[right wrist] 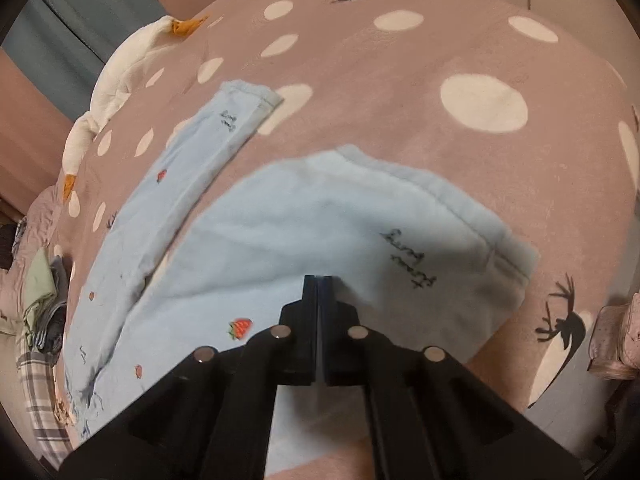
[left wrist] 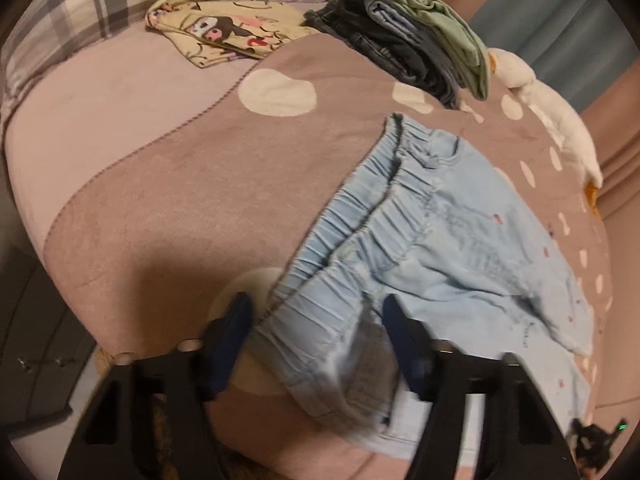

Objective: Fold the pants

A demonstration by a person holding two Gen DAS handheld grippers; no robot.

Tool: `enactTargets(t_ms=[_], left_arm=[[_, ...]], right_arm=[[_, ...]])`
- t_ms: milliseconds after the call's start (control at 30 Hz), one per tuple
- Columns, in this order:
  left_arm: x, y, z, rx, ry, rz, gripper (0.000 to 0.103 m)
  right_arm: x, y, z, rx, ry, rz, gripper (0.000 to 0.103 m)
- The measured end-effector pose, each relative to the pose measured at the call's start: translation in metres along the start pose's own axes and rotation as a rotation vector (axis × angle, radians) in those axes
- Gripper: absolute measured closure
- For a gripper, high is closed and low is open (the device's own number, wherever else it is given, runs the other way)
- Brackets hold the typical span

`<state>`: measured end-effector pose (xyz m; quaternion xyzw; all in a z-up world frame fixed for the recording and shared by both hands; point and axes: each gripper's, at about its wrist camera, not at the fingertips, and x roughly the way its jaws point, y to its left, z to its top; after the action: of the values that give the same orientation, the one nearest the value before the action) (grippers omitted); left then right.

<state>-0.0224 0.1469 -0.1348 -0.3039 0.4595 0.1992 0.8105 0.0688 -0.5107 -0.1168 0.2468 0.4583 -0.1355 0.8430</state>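
Note:
Light blue pants (left wrist: 432, 240) with small strawberry prints lie spread on a pink-brown dotted blanket (left wrist: 168, 184). In the left wrist view my left gripper (left wrist: 316, 308) is open, its blue fingers on either side of the near corner of the elastic waistband. In the right wrist view the two legs (right wrist: 320, 216) lie apart, the far one (right wrist: 208, 140) stretched out flat. My right gripper (right wrist: 319, 280) is shut on the near leg's fabric close to its hem, and the cloth looks lifted toward the camera.
A stack of folded dark and green clothes (left wrist: 412, 40) and a yellow cartoon-print garment (left wrist: 224, 32) lie at the far side of the bed. A white goose plush (right wrist: 120, 80) lies along the bed edge. A plaid pillow (left wrist: 100, 0) is at the back left.

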Motion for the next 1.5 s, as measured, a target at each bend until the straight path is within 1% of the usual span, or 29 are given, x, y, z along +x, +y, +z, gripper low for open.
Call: enactTargets(t_ms=[33,67,133,200,233,333,400,433,467,500,533,600,633,667,700,767,800,833,933,1000,1067,1167,1233,1300,1367,1467,1500], left_arm=[[0.002,0.001,0.0,0.0,0.008,-0.016,0.062],[0.002,0.003,0.0,-0.002,0.012,-0.035,0.066],[0.001,0.004,0.001,-0.011,0.011,-0.053,0.068],[-0.002,0.005,0.001,-0.014,0.008,-0.057,0.069],[-0.005,0.006,0.001,-0.02,0.001,-0.063,0.069],[-0.01,0.008,0.004,-0.03,-0.009,-0.075,0.07],[-0.004,0.007,0.005,-0.018,0.009,-0.057,0.07],[0.002,0.004,0.005,0.003,0.029,-0.038,0.07],[0.003,0.002,0.004,0.018,0.032,-0.029,0.07],[0.001,0.001,0.004,0.014,0.026,-0.035,0.07],[-0.001,0.001,0.005,0.005,0.028,-0.039,0.069],[-0.009,0.002,0.01,-0.033,0.031,-0.061,0.068],[-0.015,0.001,0.013,-0.043,0.011,-0.068,0.067],[-0.022,-0.001,0.015,-0.049,-0.022,-0.069,0.065],[-0.032,-0.003,0.018,-0.053,-0.06,-0.077,0.061],[-0.045,-0.011,0.024,-0.059,-0.104,-0.126,0.033],[-0.048,-0.015,0.027,-0.056,-0.113,-0.148,0.028],[-0.051,-0.022,0.029,-0.045,-0.119,-0.169,0.026],[-0.047,-0.041,0.033,-0.016,-0.104,-0.201,0.026],[-0.042,-0.052,0.034,-0.007,-0.088,-0.22,0.026],[-0.036,-0.064,0.032,0.011,-0.068,-0.24,0.026],[-0.027,-0.08,0.029,0.032,-0.036,-0.252,0.026],[-0.019,-0.09,0.026,0.053,-0.009,-0.251,0.026],[-0.013,-0.097,0.022,0.074,0.014,-0.251,0.026],[-0.007,-0.101,0.016,0.089,0.037,-0.251,0.026],[0.001,-0.105,0.011,0.094,0.073,-0.246,0.026],[0.003,-0.105,0.009,0.095,0.083,-0.245,0.026]], right_arm=[[-0.007,0.002,0.002,-0.012,-0.04,-0.044,0.103],[-0.013,0.001,0.006,-0.006,-0.062,-0.053,0.103],[-0.02,-0.001,0.011,0.005,-0.06,-0.023,0.103],[-0.022,0.003,0.012,-0.024,-0.063,-0.043,0.101],[-0.023,0.007,0.01,-0.044,-0.064,-0.052,0.099],[-0.022,0.017,0.009,-0.06,-0.039,-0.009,0.099],[-0.02,0.03,0.006,-0.094,-0.029,0.008,0.098],[-0.02,0.039,0.005,-0.113,-0.022,0.011,0.096],[-0.018,0.049,0.004,-0.136,-0.012,0.013,0.094],[-0.018,0.058,0.004,-0.156,-0.007,0.017,0.081],[-0.018,0.07,0.003,-0.18,-0.007,0.031,0.058],[-0.02,0.094,0.001,-0.226,-0.026,0.069,0.029],[-0.02,0.109,0.0,-0.258,-0.031,0.082,0.029],[-0.02,0.121,0.0,-0.282,-0.028,0.092,0.029],[-0.018,0.134,0.0,-0.303,-0.022,0.109,0.029],[-0.013,0.16,0.001,-0.333,-0.001,0.157,0.029],[-0.011,0.176,0.002,-0.352,0.012,0.179,0.029],[-0.008,0.191,0.001,-0.374,0.021,0.196,0.029],[0.0,0.232,0.002,-0.432,0.043,0.223,0.026],[0.012,0.257,0.007,-0.445,0.072,0.228,0.025],[0.026,0.276,0.013,-0.435,0.107,0.232,0.024],[0.062,0.301,0.024,-0.387,0.181,0.203,0.023],[0.091,0.312,0.031,-0.339,0.233,0.147,0.023],[0.112,0.32,0.036,-0.303,0.261,0.101,0.023],[0.134,0.323,0.044,-0.29,0.258,-0.001,0.023],[0.163,0.317,0.053,-0.241,0.297,-0.083,0.024],[0.167,0.316,0.054,-0.239,0.295,-0.093,0.022]])
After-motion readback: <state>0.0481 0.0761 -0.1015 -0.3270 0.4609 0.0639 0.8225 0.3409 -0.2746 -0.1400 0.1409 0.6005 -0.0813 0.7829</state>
